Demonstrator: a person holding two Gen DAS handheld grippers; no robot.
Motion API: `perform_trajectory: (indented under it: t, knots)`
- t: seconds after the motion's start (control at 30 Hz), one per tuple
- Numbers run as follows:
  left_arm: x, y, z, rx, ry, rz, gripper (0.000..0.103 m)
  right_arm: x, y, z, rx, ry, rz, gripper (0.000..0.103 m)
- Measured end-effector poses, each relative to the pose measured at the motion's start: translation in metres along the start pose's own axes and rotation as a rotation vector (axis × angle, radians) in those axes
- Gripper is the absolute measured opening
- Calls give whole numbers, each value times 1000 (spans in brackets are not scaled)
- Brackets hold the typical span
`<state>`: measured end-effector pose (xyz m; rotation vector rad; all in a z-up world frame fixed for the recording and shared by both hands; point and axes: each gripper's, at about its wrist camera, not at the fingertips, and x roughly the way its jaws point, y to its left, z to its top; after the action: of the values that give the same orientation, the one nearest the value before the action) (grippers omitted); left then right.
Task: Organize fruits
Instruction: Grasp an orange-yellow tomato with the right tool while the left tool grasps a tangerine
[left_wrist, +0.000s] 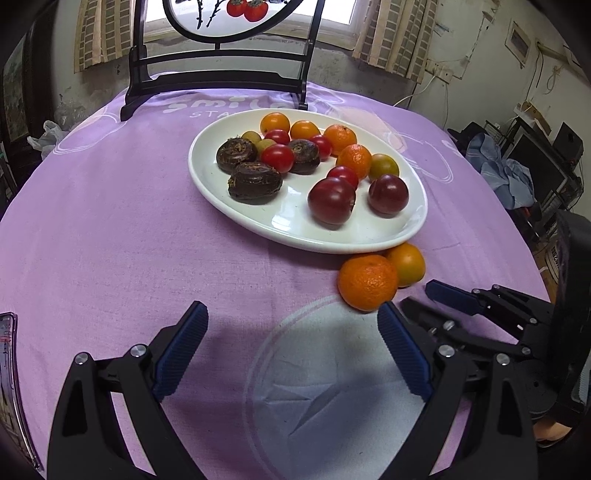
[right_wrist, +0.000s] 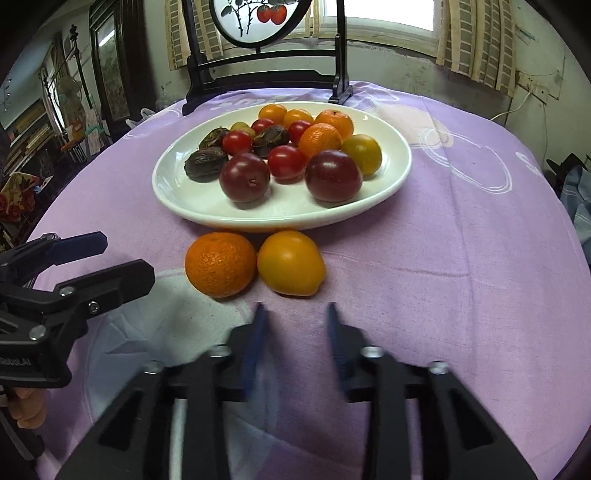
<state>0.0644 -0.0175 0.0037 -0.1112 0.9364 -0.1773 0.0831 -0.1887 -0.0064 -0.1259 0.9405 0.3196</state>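
A white oval plate (left_wrist: 295, 236) (right_wrist: 280, 218) holds mandarins, cherry tomatoes, two dark plums, dark brown chestnut-like fruits and small yellow-green fruits. Just in front of its near rim, a mandarin (left_wrist: 367, 282) (right_wrist: 220, 264) and a smooth orange-yellow fruit (left_wrist: 406, 264) (right_wrist: 290, 263) lie side by side on the purple cloth. My left gripper (left_wrist: 291, 308) (right_wrist: 125, 254) stands wide open over the cloth with nothing between its fingers, its right finger close to the mandarin. My right gripper (right_wrist: 296, 306) (left_wrist: 421, 295) is blurred, partly open and empty, just short of the orange-yellow fruit.
A black wooden stand (left_wrist: 218, 85) (right_wrist: 266, 79) with a round painted screen rises at the table's far edge behind the plate. A flat shiny object (left_wrist: 7, 369) lies at the left edge. Beyond the table's right side are a blue cloth (left_wrist: 506, 173) and clutter.
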Motion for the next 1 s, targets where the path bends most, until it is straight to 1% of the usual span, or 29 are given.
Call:
perform_trajectory:
  t: [0.03, 0.1, 0.33, 0.43, 0.47, 0.57, 0.67, 0.7, 0.73, 0.83, 0.9, 0.93, 0.97, 1.0]
  knots:
    - [-1, 1, 1, -7, -5, -1, 91, 0, 2, 1, -6, -11, -9, 55]
    - [-2, 3, 1, -14, -7, -2, 91, 4, 8, 5, -45, -12, -43, 55]
    - [-3, 8, 4, -28, -8, -2, 91, 13, 17, 15, -142, 18, -41, 55]
    - [-3, 12, 5, -42, -8, 2, 91, 12, 18, 17, -188, 37, -74, 56]
    - [-3, 13, 5, -45, -6, 2, 91, 10, 18, 17, -191, 40, -96, 56]
    - [-2, 15, 6, -55, -2, 0, 91, 3, 13, 16, -171, 26, -80, 56]
    - [-1, 13, 5, -49, 5, -6, 91, 5, 9, 18, -154, 14, -118, 58]
    - [-1, 12, 5, -45, 6, -4, 91, 8, 9, 20, -153, 17, -104, 58]
    - [0, 12, 5, -43, 6, -2, 91, 10, 10, 21, -156, 18, -92, 58]
    - [3, 14, 6, -50, 12, 5, 91, 16, 17, 25, -213, 15, -133, 58]
    - [4, 15, 6, -58, 18, 1, 91, 17, 14, 26, -216, 22, -112, 58]
    - [4, 16, 6, -59, 18, -1, 91, 17, 12, 26, -219, 24, -105, 60]
    - [3, 16, 6, -58, 18, -1, 91, 16, 11, 26, -228, 23, -111, 65]
    - [3, 16, 6, -57, 16, -1, 91, 15, 10, 25, -233, 20, -127, 67]
